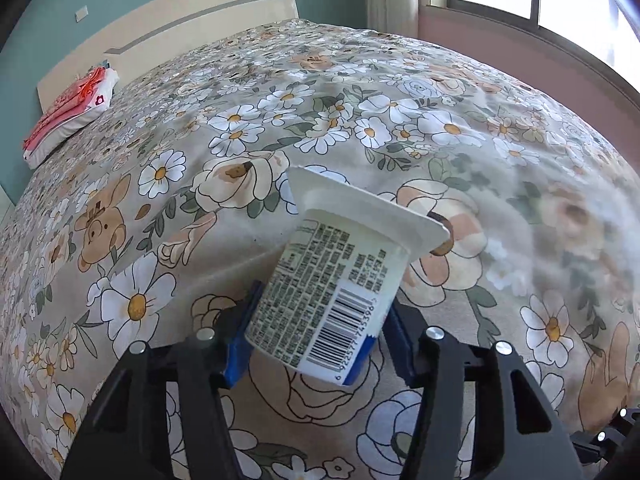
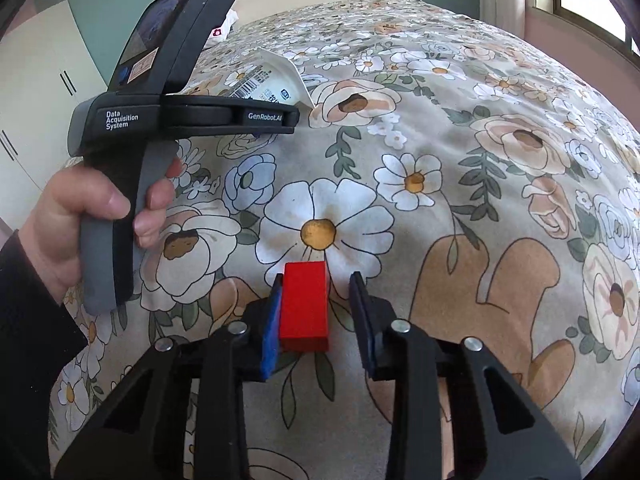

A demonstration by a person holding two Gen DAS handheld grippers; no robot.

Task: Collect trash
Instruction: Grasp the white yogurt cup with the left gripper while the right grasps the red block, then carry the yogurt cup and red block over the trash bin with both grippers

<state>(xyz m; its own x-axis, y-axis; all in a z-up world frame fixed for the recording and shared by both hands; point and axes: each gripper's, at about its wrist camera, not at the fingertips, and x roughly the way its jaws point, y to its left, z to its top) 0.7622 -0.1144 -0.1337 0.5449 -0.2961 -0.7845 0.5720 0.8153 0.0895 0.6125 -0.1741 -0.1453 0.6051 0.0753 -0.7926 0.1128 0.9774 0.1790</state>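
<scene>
A red block (image 2: 305,307) lies on the floral bedspread (image 2: 460,184) between the right gripper's (image 2: 316,320) blue pads, touching the left one; the other stands apart. Farther up the bed, a hand (image 2: 84,216) holds the left gripper (image 2: 192,114) at a white cup (image 2: 276,80)

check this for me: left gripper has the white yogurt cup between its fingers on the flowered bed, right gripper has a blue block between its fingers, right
Nearly. The block between the right gripper fingers is red, not blue, as the right wrist view shows; only the finger pads are blue. The left gripper does have the white yogurt cup between its fingers over the flowered bed.
</scene>
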